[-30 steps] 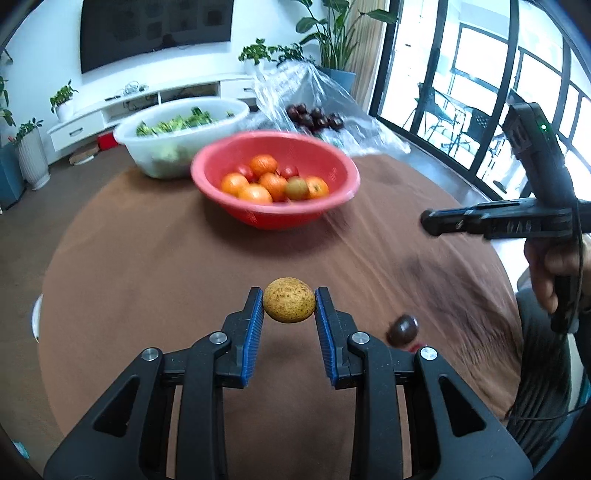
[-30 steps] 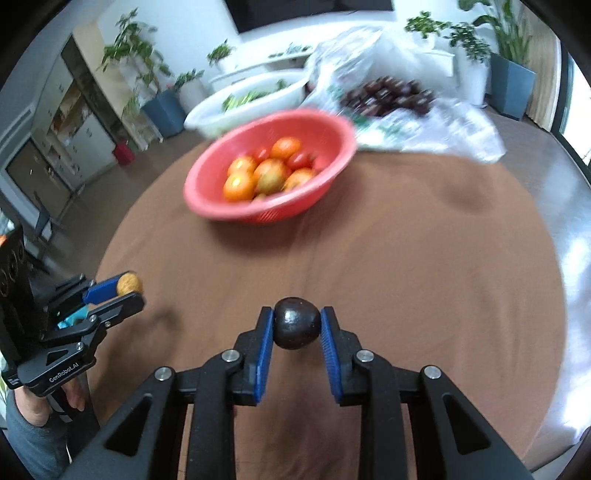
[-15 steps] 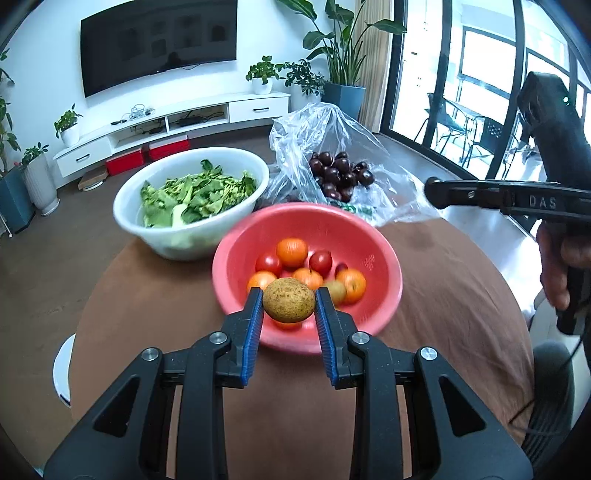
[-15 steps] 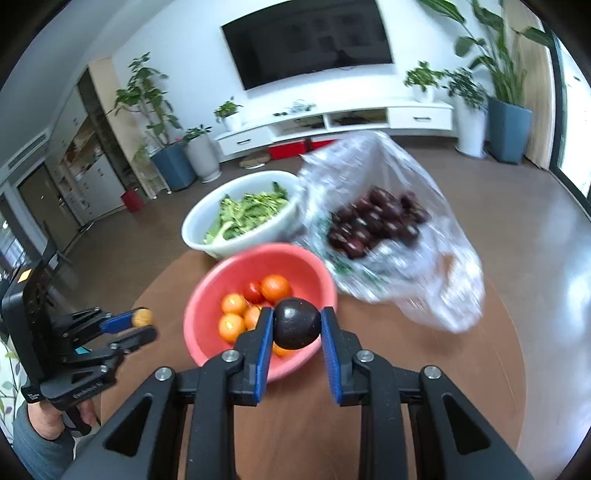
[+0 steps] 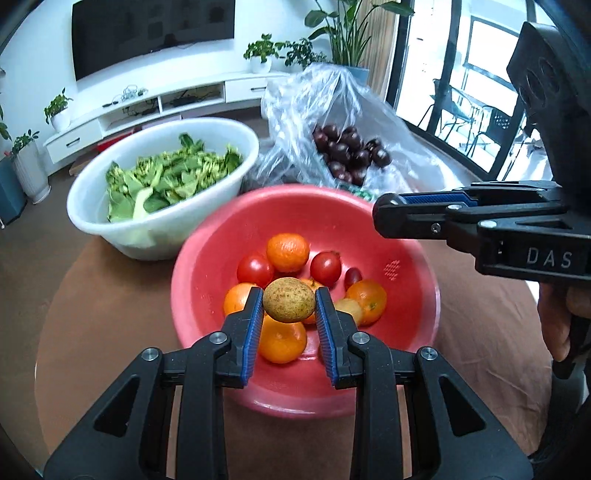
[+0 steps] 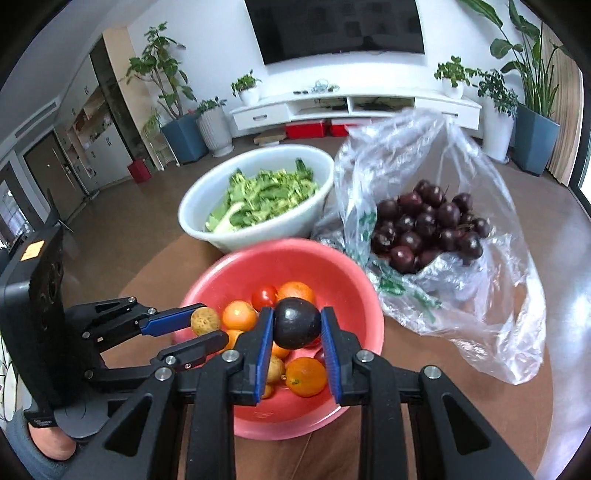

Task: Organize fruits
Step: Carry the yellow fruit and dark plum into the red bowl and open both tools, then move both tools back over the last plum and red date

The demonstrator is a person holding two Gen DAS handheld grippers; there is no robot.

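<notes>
Oranges [image 5: 287,252] and tomatoes [image 5: 255,269] in red bowl [image 5: 402,236]

A home living room: wall television [image 6: 334,27], media console [image 6: 354,105], houseplants [image 6: 532,55].

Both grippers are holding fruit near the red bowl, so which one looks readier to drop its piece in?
Probably the left gripper: its speckled fruit hangs over the red bowl's piled middle.

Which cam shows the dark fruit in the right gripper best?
Right wrist: the dark fruit sits centred, clamped between the right gripper pads. Left wrist view shows that gripper side-on only; the fruit is hidden.
</notes>
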